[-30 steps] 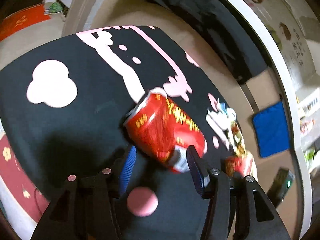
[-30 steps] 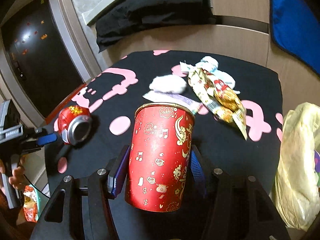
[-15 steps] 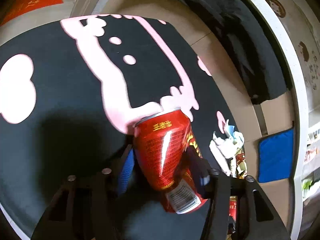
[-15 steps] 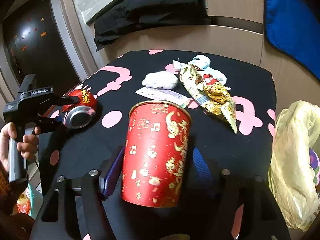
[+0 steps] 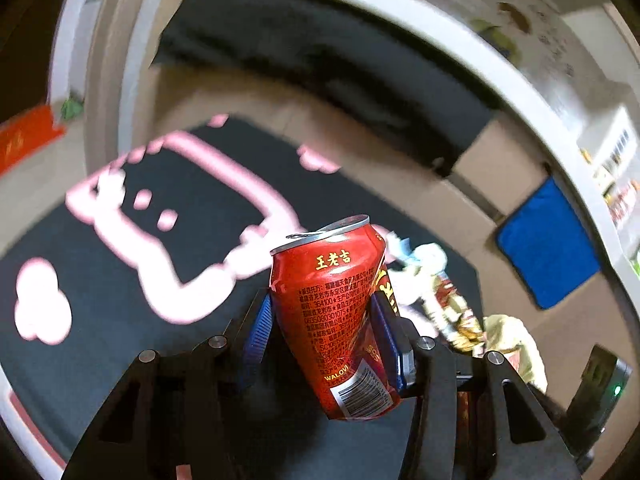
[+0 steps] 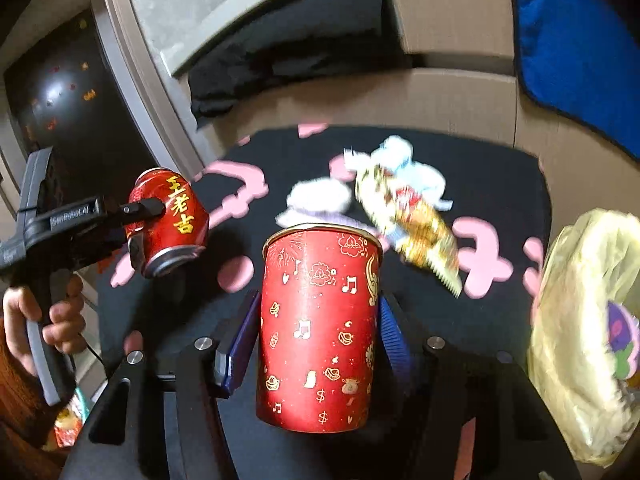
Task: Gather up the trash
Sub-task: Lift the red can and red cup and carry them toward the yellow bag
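Note:
A dented red drink can (image 5: 332, 300) hangs tilted above the black table (image 5: 120, 320) between the blue pads of my left gripper (image 5: 322, 304), whose jaws are closing on it. The right wrist view shows the same can (image 6: 176, 220) in the air at the left, in the left gripper (image 6: 148, 224) held by a hand (image 6: 60, 316). My right gripper (image 6: 320, 304) holds an upright red paper cup (image 6: 320, 320) with gold prints; its jaws are closing on the cup's sides.
On the black cloth with pink shapes (image 6: 500, 184) lie a snack wrapper (image 6: 416, 220) and white crumpled tissue (image 6: 320, 198). A yellow plastic bag (image 6: 588, 320) hangs at the right edge. A blue cushion (image 6: 576, 40) and dark cloth (image 6: 280, 60) lie behind.
The left gripper closed on the can lying on the table, lifted it and rolled it nearly upright. The right gripper rose a little with the cup.

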Tool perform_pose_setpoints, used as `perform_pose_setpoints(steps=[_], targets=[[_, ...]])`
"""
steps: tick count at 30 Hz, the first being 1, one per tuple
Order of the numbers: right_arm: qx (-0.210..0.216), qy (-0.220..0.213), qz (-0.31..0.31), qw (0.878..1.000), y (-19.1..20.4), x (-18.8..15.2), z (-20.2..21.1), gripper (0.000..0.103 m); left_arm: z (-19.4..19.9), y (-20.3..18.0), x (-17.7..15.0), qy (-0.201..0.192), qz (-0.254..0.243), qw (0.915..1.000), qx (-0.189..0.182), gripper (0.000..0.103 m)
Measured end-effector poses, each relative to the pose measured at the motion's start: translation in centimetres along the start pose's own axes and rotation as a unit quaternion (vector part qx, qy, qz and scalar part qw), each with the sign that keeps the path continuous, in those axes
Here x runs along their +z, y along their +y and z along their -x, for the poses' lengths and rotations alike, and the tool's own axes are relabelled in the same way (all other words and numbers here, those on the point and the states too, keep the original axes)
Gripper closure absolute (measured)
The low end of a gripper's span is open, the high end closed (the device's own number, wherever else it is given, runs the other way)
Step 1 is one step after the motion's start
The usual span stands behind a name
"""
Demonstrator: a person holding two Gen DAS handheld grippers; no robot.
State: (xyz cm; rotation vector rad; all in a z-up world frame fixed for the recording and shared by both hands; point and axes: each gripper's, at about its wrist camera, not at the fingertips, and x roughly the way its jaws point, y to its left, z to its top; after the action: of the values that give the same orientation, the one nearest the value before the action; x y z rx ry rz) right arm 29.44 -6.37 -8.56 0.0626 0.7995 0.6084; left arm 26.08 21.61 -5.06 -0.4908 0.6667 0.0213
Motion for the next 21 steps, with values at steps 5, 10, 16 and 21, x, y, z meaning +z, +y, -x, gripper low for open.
perform_pose_setpoints(steps=[5,10,16,21], targets=[[-0.010,-0.042,0.008,0.999,-0.3,2.1,3.3,0.048,2.7,-5.4,1.3,-0.049,-0.061,0.9968,-0.016,0.053],[-0.036,-0.088,0.011,0.995,-1.6,4.0,7.1,0.048,4.0,-10.9,2.3,-0.074,-0.108,0.9904,-0.043,0.053],[-0.073,-0.139,0.003,0.988,-4.4,5.3,12.4,0.048,4.4,-17.4,2.2,-0.091,-0.164,0.9797,-0.071,0.053],[-0.102,-0.163,0.000,0.981,-6.9,5.2,15.9,0.048,4.5,-22.6,1.6,-0.097,-0.205,0.9692,-0.097,0.053]])
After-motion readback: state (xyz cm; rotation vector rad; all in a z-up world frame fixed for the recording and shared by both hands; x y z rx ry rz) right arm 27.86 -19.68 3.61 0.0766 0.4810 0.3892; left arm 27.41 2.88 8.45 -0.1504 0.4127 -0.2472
